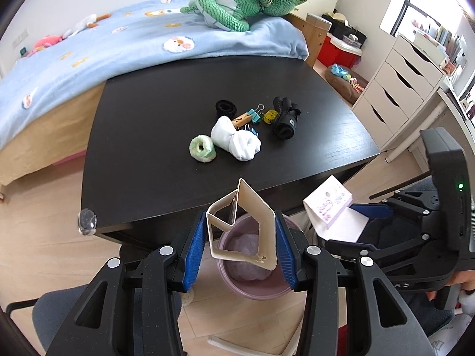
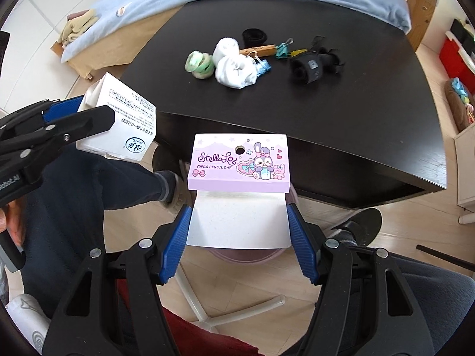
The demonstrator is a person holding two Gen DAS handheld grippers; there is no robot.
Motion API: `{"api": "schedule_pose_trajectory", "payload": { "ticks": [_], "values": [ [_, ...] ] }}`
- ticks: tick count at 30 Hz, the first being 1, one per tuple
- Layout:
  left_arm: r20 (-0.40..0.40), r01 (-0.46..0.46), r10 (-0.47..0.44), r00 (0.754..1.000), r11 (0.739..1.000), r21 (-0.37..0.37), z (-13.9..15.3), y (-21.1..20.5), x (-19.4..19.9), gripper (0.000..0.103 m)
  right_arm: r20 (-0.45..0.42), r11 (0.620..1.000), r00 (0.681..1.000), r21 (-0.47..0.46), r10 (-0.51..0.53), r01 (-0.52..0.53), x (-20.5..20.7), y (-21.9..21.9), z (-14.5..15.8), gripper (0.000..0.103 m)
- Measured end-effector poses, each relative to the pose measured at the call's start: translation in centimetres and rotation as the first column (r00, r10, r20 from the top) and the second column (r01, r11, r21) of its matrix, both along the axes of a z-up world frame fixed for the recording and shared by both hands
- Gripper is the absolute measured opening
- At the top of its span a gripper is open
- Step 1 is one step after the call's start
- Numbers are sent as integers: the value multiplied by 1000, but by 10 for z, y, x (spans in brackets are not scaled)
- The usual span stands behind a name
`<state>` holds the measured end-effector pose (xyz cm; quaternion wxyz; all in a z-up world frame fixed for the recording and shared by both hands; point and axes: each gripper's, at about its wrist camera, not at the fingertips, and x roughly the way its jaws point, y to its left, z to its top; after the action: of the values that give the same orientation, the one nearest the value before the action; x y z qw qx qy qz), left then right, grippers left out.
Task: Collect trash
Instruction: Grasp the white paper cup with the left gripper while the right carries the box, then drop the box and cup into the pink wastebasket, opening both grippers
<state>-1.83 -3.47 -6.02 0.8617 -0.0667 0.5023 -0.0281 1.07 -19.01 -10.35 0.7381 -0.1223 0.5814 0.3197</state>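
Your left gripper (image 1: 242, 246) pinches an empty white carton (image 1: 242, 225) between its fingers, directly above the pink bin (image 1: 252, 284) beside the worktop (image 1: 178, 112). Your right gripper (image 2: 239, 237) clamps a purple pencil-cap box (image 2: 239, 160), also over the bin.

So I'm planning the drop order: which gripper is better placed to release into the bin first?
Left. The left gripper holds its white box directly over the pink bin; the right gripper's pencil cap card looks nearer the rim.
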Motion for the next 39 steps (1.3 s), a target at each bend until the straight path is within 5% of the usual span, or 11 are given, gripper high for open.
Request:
{"api": "schedule_pose_trajectory", "payload": {
  "ticks": [2,5,9,34,38,39],
  "values": [
    [-1,-4,4,1000,1000,0,0,2,0,44,-4,1000,1000,-5,2,-2,2,2,-4,68],
    [-2,-5,5,1000,1000,0,0,3,0,44,0,1000,1000,-4,-14,14,4,0,-6,88],
    [-9,1,-1,1000,1000,-4,-3,2,1,44,-6,999,999,-8,-32,32,8,-5,-8,92],
    [-52,144,-146,988,989,-36,-28,-50,11,45,63,974,973,1,-224,225,26,-64,25,97],
    [-49,153,-155,987,988,-39,-29,-55,13,55,66,971,969,11,-240,239,29,-69,28,97],
    [-51,149,-151,987,988,-38,-30,-56,14,67,66,970,968,14,-243,243,30,-70,29,97]
  ]
}}
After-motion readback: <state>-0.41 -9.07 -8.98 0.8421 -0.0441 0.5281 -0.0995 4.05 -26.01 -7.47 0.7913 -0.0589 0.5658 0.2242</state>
